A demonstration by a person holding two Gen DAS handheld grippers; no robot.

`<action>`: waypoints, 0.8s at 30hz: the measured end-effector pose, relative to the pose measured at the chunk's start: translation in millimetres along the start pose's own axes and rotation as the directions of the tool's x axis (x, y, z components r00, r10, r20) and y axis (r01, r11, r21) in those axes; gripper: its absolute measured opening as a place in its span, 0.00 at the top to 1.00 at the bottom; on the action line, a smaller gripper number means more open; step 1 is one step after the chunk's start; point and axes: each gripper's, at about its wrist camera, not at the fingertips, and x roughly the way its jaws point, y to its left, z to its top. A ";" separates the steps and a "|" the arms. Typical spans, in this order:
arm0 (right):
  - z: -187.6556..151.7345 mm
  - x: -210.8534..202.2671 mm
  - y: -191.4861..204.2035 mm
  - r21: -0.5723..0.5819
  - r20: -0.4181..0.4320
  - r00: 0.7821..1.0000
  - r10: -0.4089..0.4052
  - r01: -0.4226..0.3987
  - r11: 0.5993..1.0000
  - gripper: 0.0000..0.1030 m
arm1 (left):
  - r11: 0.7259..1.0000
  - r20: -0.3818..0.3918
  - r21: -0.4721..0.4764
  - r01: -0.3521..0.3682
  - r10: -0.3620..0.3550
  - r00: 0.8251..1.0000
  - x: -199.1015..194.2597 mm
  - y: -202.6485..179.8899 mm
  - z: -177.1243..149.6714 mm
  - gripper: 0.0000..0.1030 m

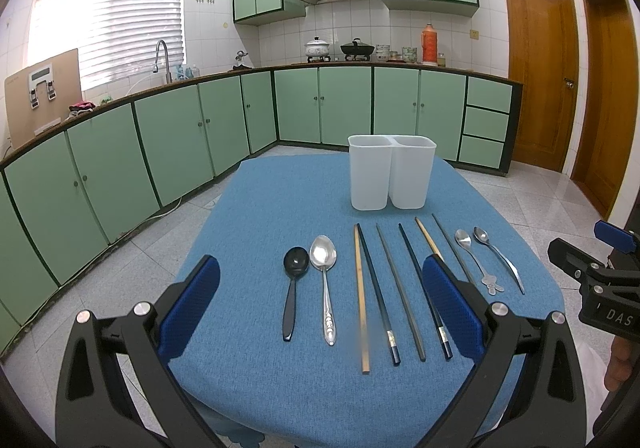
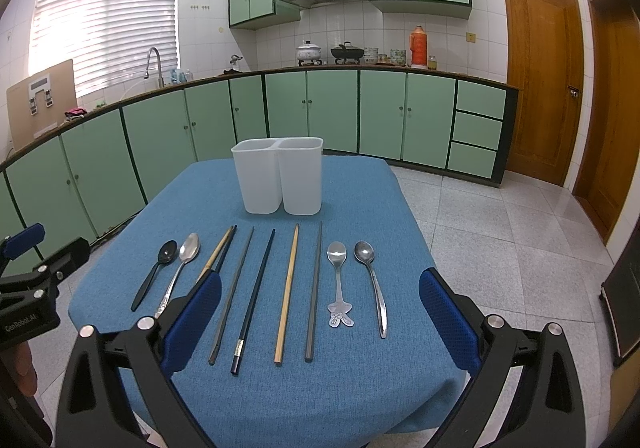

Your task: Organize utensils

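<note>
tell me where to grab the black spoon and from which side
Grip the black spoon on its straight handle, about halfway along, coming down from above with the open left gripper, jaws across the handle. It lies flat on the blue tablecloth, outermost on the left, with the large silver spoon close beside it.

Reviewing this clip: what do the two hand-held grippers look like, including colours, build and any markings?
Both match. The left hand-held gripper and right hand-held gripper have black plastic frames with triangular cut-outs, silver round bolts at the joints, and blue textured pads on the fingers. White lettering marks the bodies: "GenRobot.AI" on the left one in the right wrist view, "DAS" on the right one in the left wrist view. No cables or sleeves show.
</note>
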 end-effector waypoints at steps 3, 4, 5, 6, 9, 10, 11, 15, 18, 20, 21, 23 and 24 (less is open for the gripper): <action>0.0 0.1 -0.2 0.001 -0.001 1.000 0.000 0.000 1.000 0.06 | 1.000 0.000 0.000 -0.001 0.001 1.000 0.1 0.5 0.2 0.05; 0.0 0.4 -0.1 0.000 -0.001 1.000 0.000 0.000 1.000 0.06 | 1.000 -0.001 -0.001 0.000 0.000 1.000 0.4 1.0 0.0 0.05; 0.0 0.4 -0.1 0.000 -0.001 1.000 0.000 0.000 1.000 0.06 | 1.000 -0.002 -0.001 0.000 0.000 1.000 0.4 0.9 0.0 0.05; 0.0 0.5 -0.2 0.000 -0.001 1.000 0.000 0.000 1.000 0.06 | 1.000 -0.002 -0.002 0.000 0.000 1.000 1.2 1.8 -0.1 0.05; 0.0 1.2 -0.2 0.000 -0.003 1.000 0.000 0.000 1.000 0.06 | 1.000 -0.007 -0.004 0.000 0.000 1.000 3.7 4.7 -0.7 0.05; -2.9 0.4 -4.9 0.001 -0.004 1.000 0.000 0.000 1.000 0.06 | 1.000 -0.008 -0.005 0.000 0.000 1.000 5.6 6.2 -0.7 0.05; -3.1 1.6 -4.5 0.001 -0.005 1.000 0.000 0.000 1.000 0.06 | 1.000 -0.010 -0.005 0.000 0.000 1.000 7.0 6.9 -0.9 0.05; -2.7 7.4 -2.7 0.004 -0.012 1.000 0.002 -0.002 1.000 0.06 | 1.000 -0.020 -0.005 -0.004 0.004 1.000 13.0 7.2 -0.9 0.05; -0.2 14.9 -2.2 0.004 -0.015 1.000 -0.003 0.003 1.000 0.06 | 1.000 -0.038 -0.018 -0.017 0.016 0.999 23.2 14.0 -1.2 0.05; 0.0 19.7 -4.6 0.007 -0.016 1.000 -0.010 0.010 1.000 0.06 | 0.999 -0.059 -0.022 -0.037 0.036 0.998 33.9 21.3 -1.2 0.05; 0.5 23.9 -6.7 0.009 -0.020 1.000 -0.016 0.017 1.000 0.06 | 0.999 -0.075 -0.021 -0.051 0.049 0.996 41.7 25.7 -1.5 0.05; 1.2 31.7 -9.9 0.012 -0.029 0.999 -0.022 0.022 1.000 0.06 | 0.996 -0.100 -0.026 -0.080 0.077 0.992 57.2 34.9 -2.7 0.05; 1.6 35.6 -12.1 0.014 -0.032 0.999 -0.025 0.025 1.000 0.06 | 0.995 -0.118 -0.030 -0.098 0.093 0.989 66.7 40.3 -3.8 0.05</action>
